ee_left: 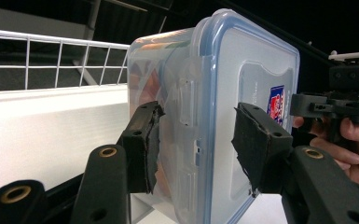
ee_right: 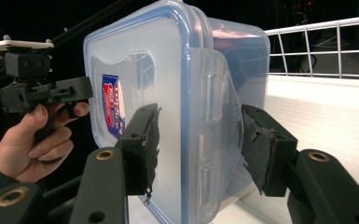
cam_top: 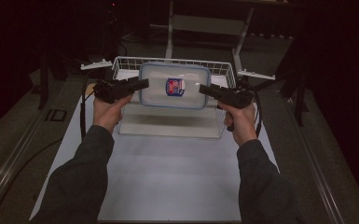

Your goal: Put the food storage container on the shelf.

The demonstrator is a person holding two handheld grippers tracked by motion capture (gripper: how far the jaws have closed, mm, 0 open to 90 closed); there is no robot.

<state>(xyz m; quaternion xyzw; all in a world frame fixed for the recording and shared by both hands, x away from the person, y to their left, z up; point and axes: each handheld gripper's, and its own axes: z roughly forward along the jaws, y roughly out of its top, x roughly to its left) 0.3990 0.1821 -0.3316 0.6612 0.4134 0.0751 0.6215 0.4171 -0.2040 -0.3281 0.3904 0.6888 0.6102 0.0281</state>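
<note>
Above the wire basket, the lidded container is clamped at opposite ends — left gripper, right gripper — jaws closed on it.

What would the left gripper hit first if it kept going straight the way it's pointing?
The left gripper already grips the box by one end, so it would just push further onto it. Beyond the box, the right gripper points back at it from the opposite end.
</note>
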